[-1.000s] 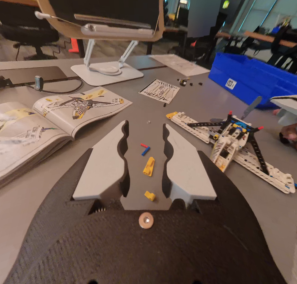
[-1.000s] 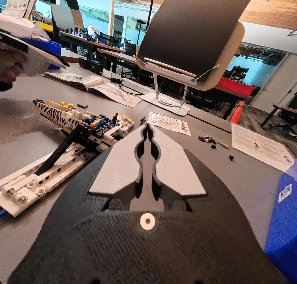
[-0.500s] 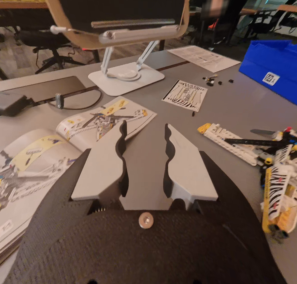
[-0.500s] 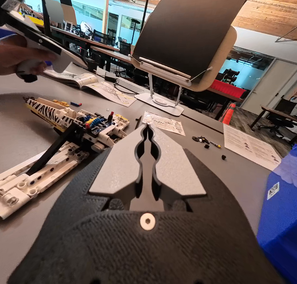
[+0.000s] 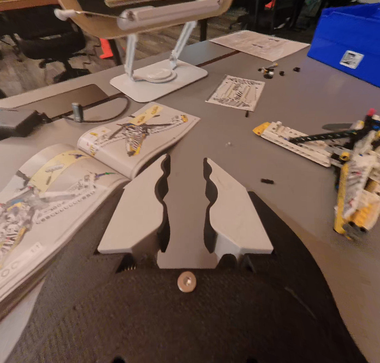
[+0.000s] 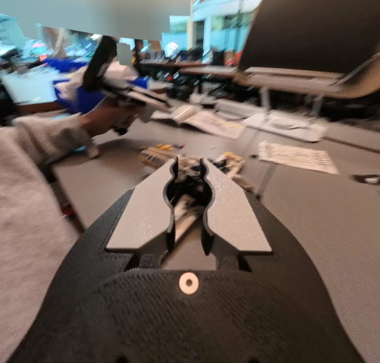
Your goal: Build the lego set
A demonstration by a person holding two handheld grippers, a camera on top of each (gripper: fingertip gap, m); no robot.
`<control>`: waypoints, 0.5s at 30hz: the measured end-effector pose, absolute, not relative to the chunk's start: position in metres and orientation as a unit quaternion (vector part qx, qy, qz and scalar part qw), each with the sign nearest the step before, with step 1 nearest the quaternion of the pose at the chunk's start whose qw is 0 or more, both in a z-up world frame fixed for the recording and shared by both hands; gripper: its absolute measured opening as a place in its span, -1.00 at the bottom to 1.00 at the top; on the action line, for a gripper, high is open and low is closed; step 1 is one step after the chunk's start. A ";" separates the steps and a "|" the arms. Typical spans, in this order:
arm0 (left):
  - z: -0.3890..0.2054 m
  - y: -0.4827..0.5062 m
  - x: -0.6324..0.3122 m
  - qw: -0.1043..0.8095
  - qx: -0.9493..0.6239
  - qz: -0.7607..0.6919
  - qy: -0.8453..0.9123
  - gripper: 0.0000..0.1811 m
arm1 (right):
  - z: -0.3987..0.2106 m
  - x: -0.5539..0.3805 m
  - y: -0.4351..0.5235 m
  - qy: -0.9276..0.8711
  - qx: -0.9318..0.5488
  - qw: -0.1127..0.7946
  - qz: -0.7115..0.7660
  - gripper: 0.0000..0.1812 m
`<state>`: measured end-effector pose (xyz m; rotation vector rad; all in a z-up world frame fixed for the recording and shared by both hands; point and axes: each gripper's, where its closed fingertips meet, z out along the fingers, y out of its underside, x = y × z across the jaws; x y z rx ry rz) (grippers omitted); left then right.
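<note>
The half-built lego plane (image 5: 304,147), white and yellow with zebra stripes and black beams, lies on the grey table at the right of the left wrist view. My left gripper (image 5: 186,159) is open and empty over bare table, between the open instruction booklet (image 5: 133,139) and the plane. A small black pin (image 5: 267,181) lies to the right of its fingers. The right wrist view is blurred. My right gripper (image 6: 188,160) is open with a narrow gap, low over the plane (image 6: 230,162), and a white beam shows between its jaws. I cannot tell whether they touch it.
A tablet stand (image 5: 158,80), a sticker sheet (image 5: 236,94), small loose parts (image 5: 269,70), a paper sheet (image 5: 259,45) and a blue bin (image 5: 349,41) sit farther back. Loose yellow pieces (image 6: 164,146) lie beyond the plane. A hand holds the left gripper (image 6: 133,98) above the table. My right fingertips sit around 30 cm from my left ones.
My left gripper has left the loose yellow pieces and now sits beside the booklet, with the plane farther right. My right gripper has opened from shut and moved over the plane.
</note>
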<state>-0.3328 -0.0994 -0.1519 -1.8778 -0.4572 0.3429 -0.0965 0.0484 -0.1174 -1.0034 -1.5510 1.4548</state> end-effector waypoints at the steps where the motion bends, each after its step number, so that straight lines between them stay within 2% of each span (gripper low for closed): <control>1: -0.156 -0.099 -0.323 0.556 -0.800 0.129 -0.185 -0.68 | -0.126 -0.093 0.027 -0.641 -0.384 0.344 0.568 -0.75; 4: -0.168 -0.092 -0.287 0.545 -0.825 0.063 -0.134 -0.80 | -0.156 -0.077 -0.026 -0.747 -0.330 0.243 0.524 -0.69; 9: -0.186 -0.092 -0.272 0.500 -0.858 0.061 -0.102 -0.75 | -0.209 -0.048 -0.055 -0.867 -0.281 0.111 0.396 -0.65; 11: -0.186 -0.093 -0.269 0.501 -0.857 0.061 -0.100 -0.74 | -0.225 -0.045 -0.044 -0.889 -0.289 0.104 0.339 -0.68; 13: -0.188 -0.095 -0.267 0.498 -0.859 0.057 -0.103 -0.75 | -0.223 -0.048 -0.037 -0.886 -0.291 0.120 0.339 -0.75; 15: -0.187 -0.096 -0.267 0.498 -0.858 0.065 -0.104 -0.75 | -0.220 -0.055 -0.025 -0.880 -0.302 0.141 0.340 -0.75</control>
